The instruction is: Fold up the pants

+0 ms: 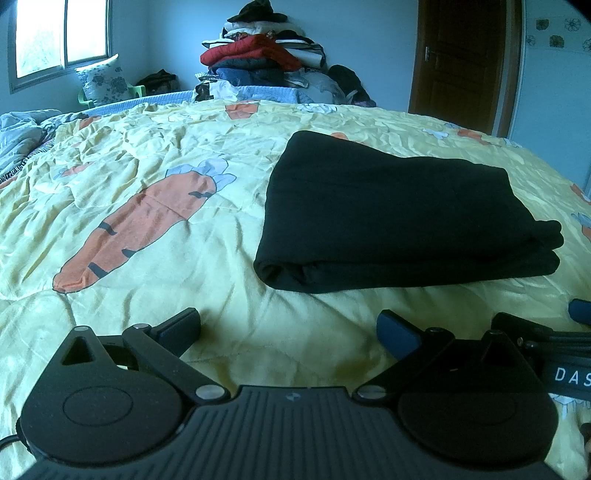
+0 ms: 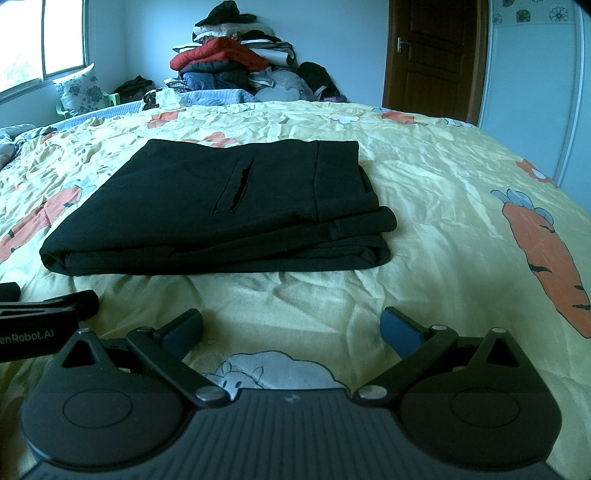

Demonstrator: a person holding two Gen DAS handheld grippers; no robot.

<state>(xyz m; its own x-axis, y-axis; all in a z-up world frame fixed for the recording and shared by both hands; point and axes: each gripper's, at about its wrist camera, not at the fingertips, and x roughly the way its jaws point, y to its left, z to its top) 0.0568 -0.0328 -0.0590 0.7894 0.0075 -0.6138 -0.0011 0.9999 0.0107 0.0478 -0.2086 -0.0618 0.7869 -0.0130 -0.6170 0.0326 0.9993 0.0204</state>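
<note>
Black pants [image 1: 402, 218] lie folded into a thick flat rectangle on the yellow carrot-print bedspread [image 1: 192, 192]. In the right wrist view the folded pants [image 2: 221, 210] show a slit pocket on top and stacked layers at the near edge. My left gripper [image 1: 288, 328] is open, low over the bedspread, short of the pants' near left corner. My right gripper [image 2: 291, 328] is open too, just in front of the near edge, with nothing between its fingers. Each gripper appears at the edge of the other's view.
A tall heap of folded clothes and quilts [image 1: 258, 55] stands past the far side of the bed. A brown door [image 1: 461, 59] is at the back right, and a window [image 1: 59, 33] with a floral pillow [image 1: 105, 79] at the back left. Rumpled bedding [image 1: 22, 136] lies far left.
</note>
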